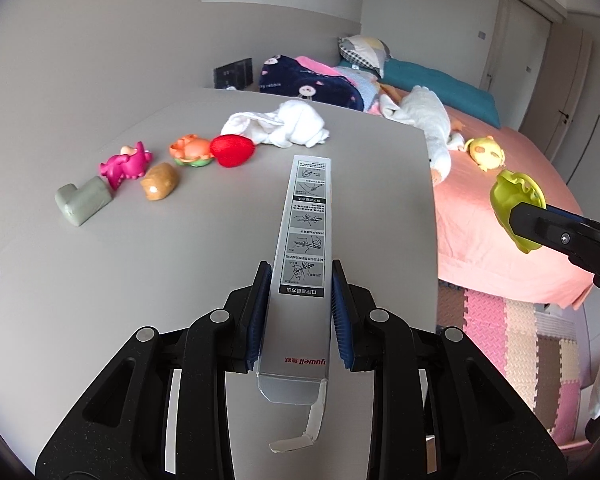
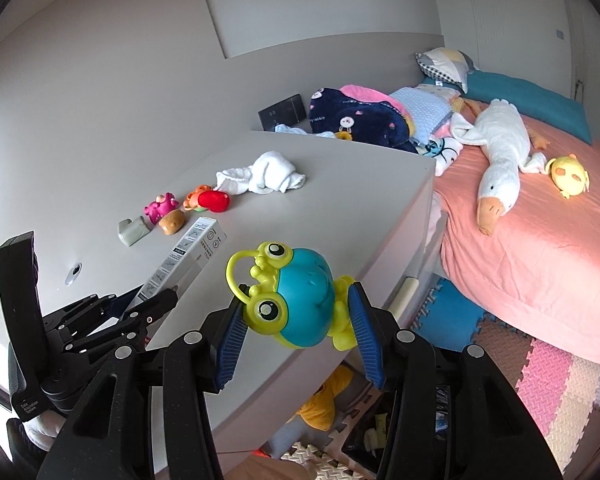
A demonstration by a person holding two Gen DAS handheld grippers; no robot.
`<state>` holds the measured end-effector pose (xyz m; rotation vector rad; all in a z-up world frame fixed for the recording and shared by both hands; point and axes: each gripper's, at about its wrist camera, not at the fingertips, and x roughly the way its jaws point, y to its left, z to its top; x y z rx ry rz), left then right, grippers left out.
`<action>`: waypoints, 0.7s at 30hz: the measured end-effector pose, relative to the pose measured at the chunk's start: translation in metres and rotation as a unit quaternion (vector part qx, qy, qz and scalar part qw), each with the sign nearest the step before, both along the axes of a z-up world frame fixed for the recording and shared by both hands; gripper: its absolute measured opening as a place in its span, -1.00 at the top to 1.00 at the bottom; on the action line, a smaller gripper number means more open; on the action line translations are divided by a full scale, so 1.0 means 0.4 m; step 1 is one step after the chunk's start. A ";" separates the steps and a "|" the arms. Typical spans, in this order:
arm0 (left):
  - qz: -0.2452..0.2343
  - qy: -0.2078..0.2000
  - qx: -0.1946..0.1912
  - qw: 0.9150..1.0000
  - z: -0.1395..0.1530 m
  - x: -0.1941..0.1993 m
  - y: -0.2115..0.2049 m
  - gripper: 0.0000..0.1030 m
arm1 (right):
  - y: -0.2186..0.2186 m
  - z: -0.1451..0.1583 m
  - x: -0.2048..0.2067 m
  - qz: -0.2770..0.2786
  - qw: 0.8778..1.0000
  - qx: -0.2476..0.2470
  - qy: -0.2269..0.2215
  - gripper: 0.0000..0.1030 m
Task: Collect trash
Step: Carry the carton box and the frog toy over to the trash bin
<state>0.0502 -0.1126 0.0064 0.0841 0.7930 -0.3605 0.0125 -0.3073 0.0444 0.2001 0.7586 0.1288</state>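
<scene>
Fingers, left: left gripper [image 1: 299, 312] clenched on the grey carton [image 1: 302, 264] near its back end; blue pads [image 1: 259, 312] press both long sides.
Fingers, right: right gripper [image 2: 296, 332] grasping the frog toy [image 2: 296, 300], held off the surface edge.
Left view only: carton's printed instruction panels, red "yuwell" lettering, torn end flap hanging down.
Right view only: frog's teal body, yellow-green eyes and loop handle; the left view shows just its yellow-green rim.
Carton: long, narrow, held above the surface [image 1: 120, 272], pointing away.
Surface: grey and matte, carrying a grey block [image 1: 83, 200], brown lump [image 1: 160, 181], pink figure [image 1: 125, 163], orange toy [image 1: 191, 149], red strawberry [image 1: 232, 150], white cloth [image 1: 288, 124].
Room: bed [image 2: 540, 264] with salmon sheet, goose plush [image 2: 500, 160], yellow plush [image 2: 570, 174], foam mats [image 2: 540, 376], pale walls.
</scene>
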 end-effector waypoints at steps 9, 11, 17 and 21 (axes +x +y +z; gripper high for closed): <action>-0.058 0.020 -0.016 0.998 -0.032 -0.055 -0.148 0.44 | -0.120 -0.019 -0.080 -0.047 0.999 -0.007 0.003 0.01; -0.076 0.024 -0.016 0.997 -0.039 -0.070 -0.187 0.44 | -0.151 -0.025 -0.099 -0.060 0.998 -0.007 0.004 0.01; -0.120 0.035 -0.006 0.992 -0.062 -0.102 -0.284 0.44 | -0.235 -0.046 -0.146 -0.096 0.995 -0.009 0.014 0.01; -0.142 0.046 -0.003 0.989 -0.079 -0.126 -0.329 0.44 | -0.282 -0.063 -0.171 -0.117 0.993 -0.004 0.023 0.01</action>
